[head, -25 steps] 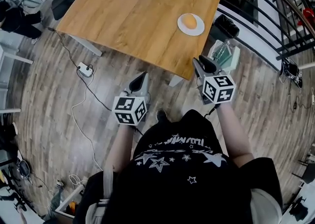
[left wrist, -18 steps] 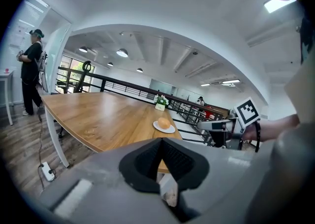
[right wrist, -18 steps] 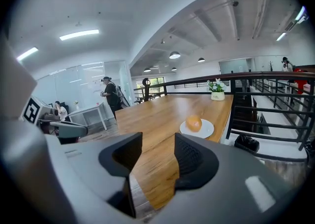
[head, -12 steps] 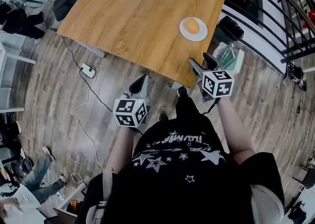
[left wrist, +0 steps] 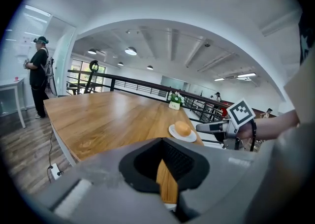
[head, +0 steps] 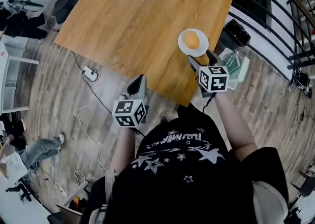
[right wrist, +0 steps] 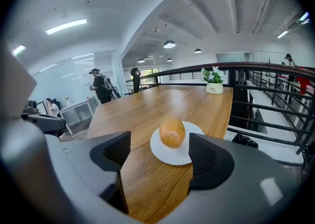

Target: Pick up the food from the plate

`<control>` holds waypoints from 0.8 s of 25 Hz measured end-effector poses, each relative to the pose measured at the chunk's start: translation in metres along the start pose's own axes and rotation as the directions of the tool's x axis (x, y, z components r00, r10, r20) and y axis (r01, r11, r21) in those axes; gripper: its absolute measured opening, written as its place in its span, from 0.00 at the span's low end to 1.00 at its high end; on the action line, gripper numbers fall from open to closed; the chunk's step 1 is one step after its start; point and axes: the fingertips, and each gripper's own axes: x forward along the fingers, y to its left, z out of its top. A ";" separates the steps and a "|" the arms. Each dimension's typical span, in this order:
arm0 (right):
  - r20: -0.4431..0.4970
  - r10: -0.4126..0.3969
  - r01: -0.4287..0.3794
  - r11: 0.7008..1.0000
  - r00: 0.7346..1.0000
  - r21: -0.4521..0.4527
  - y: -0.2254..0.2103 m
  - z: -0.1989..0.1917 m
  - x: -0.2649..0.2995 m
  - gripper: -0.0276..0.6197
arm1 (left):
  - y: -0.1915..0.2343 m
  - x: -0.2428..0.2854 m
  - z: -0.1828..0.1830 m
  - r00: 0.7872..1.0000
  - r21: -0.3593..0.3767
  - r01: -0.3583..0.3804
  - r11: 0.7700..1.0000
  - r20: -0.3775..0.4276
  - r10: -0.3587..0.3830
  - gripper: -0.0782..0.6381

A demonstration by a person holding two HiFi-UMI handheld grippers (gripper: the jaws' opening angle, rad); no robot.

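The bun (head: 191,40) sits on the plate (head: 182,47) near the table (head: 133,16) corner. The right gripper (head: 201,57), just short of it, has just been opening wide, empty. The left gripper (head: 138,84) is pressed together.

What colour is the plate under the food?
White. The plate shows best in the right gripper view.

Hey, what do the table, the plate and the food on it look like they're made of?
Table: wood or wood-look laminate, matte, streaky grain. Plate: smooth plain white, ceramic or plastic, can't tell which. Food: golden-brown, slightly glossy crust, probably a bread roll.
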 end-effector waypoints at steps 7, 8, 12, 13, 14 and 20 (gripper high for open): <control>-0.084 0.040 -0.042 0.999 0.996 -0.020 -0.010 -0.002 0.046 0.65 | 0.007 0.030 0.005 0.999 -0.008 -0.032 0.999 -0.039 0.032 0.11; -0.097 0.045 -0.047 0.999 0.994 -0.023 -0.011 -0.003 0.051 0.66 | 0.007 0.033 0.005 0.998 -0.009 -0.037 0.999 -0.043 0.036 0.11; -0.139 0.058 -0.063 0.997 0.989 -0.034 -0.016 -0.007 0.069 0.67 | 0.008 0.044 0.008 0.997 -0.011 -0.058 0.998 -0.047 0.058 0.11; -0.145 0.060 -0.067 0.997 0.988 -0.040 -0.017 -0.008 0.072 0.67 | 0.008 0.046 0.009 0.997 -0.013 -0.064 0.998 -0.046 0.063 0.11; -0.150 0.062 -0.070 0.996 0.987 -0.052 -0.018 -0.008 0.075 0.67 | 0.008 0.047 0.010 0.997 -0.015 -0.069 0.998 -0.045 0.068 0.11; -0.188 0.066 -0.090 0.988 0.980 -0.122 -0.021 -0.012 0.092 0.67 | 0.009 0.051 0.011 0.994 -0.023 -0.101 0.995 -0.041 0.100 0.11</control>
